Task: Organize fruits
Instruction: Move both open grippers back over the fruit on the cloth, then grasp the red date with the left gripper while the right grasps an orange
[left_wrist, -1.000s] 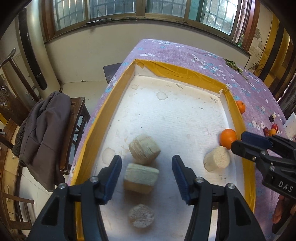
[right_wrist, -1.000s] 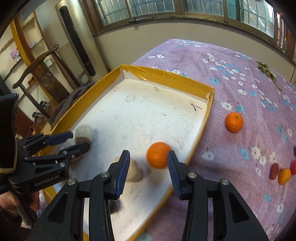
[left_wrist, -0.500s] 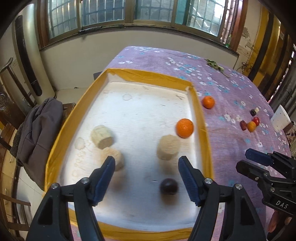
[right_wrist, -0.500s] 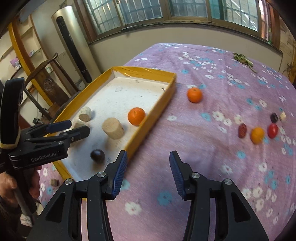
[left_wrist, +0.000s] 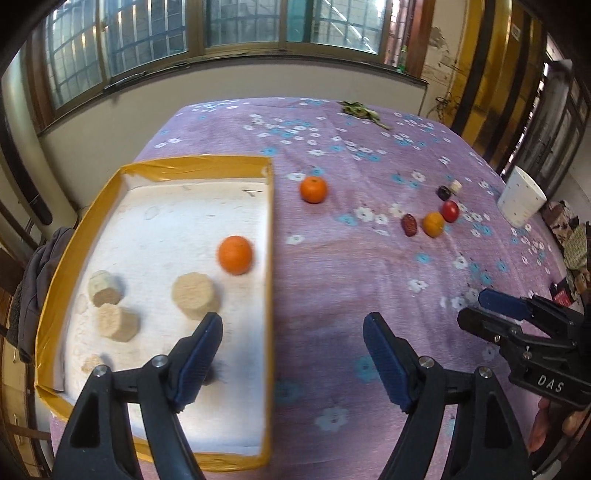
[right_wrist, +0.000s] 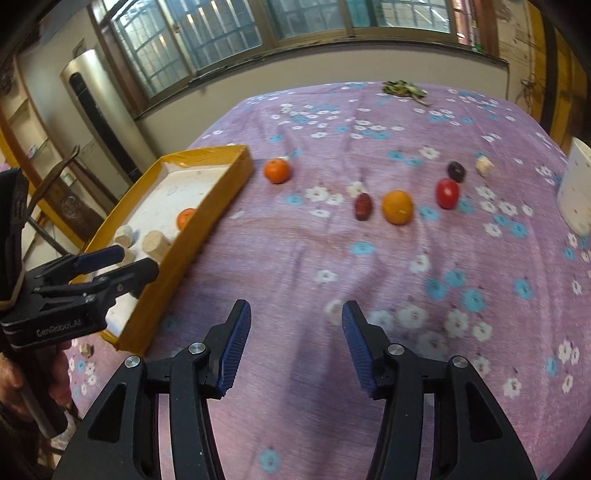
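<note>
Tray (left_wrist: 271, 236), yellow-rimmed, at the table's left edge: one orange (left_wrist: 235, 254) and several pale blocks (left_wrist: 194, 295) are held inside.

Left gripper (left_wrist: 291, 356): jaws apart, nothing held, hung over the tray's right wall.

Right gripper (right_wrist: 293, 341): jaws apart, empty, above bare cloth near the table's front edge.

Loose orange (right_wrist: 277, 170): set on the cloth just beside the tray's far right corner.

Date (right_wrist: 363, 206), small orange (right_wrist: 397, 206), tomato (right_wrist: 447, 192), dark fruit (right_wrist: 456, 171): clustered toward the right edge.

Risk: round fruit is judged likely to roll across the cloth if nudged by one pad before the jaws are closed.
</note>
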